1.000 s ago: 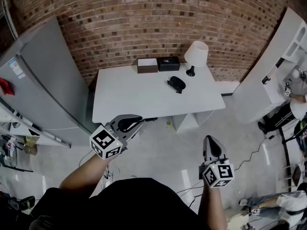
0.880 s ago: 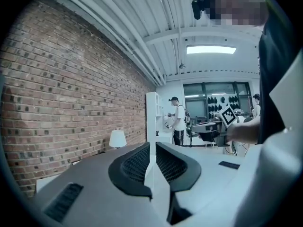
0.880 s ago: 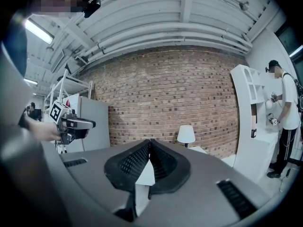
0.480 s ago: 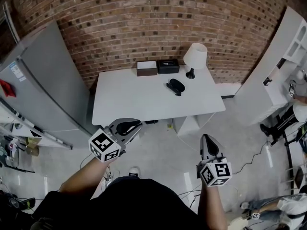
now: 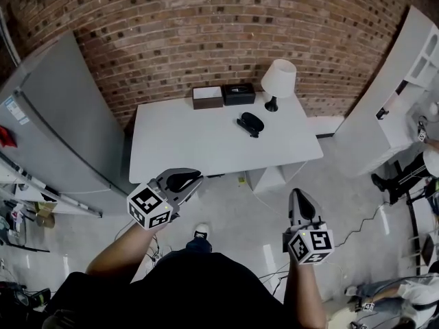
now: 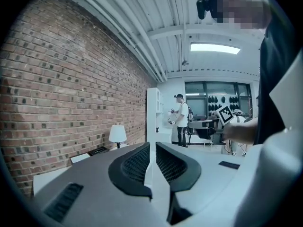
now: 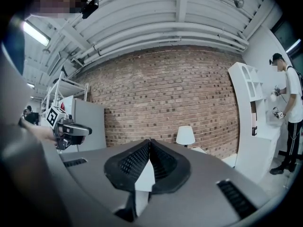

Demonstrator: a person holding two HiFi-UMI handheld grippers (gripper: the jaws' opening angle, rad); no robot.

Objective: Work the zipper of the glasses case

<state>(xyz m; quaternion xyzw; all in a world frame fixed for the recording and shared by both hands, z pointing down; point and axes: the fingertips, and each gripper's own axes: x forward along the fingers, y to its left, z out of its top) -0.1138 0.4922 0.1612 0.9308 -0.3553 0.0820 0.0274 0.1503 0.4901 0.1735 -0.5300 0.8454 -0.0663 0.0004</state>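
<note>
left gripper [image 5: 195, 177] and right gripper [image 5: 300, 196] are both clenched with nothing between the jaws, held over the floor, well short of the table [image 5: 185, 149]. the case [image 5: 252, 122] lies on the table near the lamp [image 5: 280, 79], untouched.

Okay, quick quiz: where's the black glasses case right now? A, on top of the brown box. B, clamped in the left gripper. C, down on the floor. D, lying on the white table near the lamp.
D: the glasses case lies on the white table close to the lamp, while the left gripper and right gripper are both shut and empty, short of the table.
</note>
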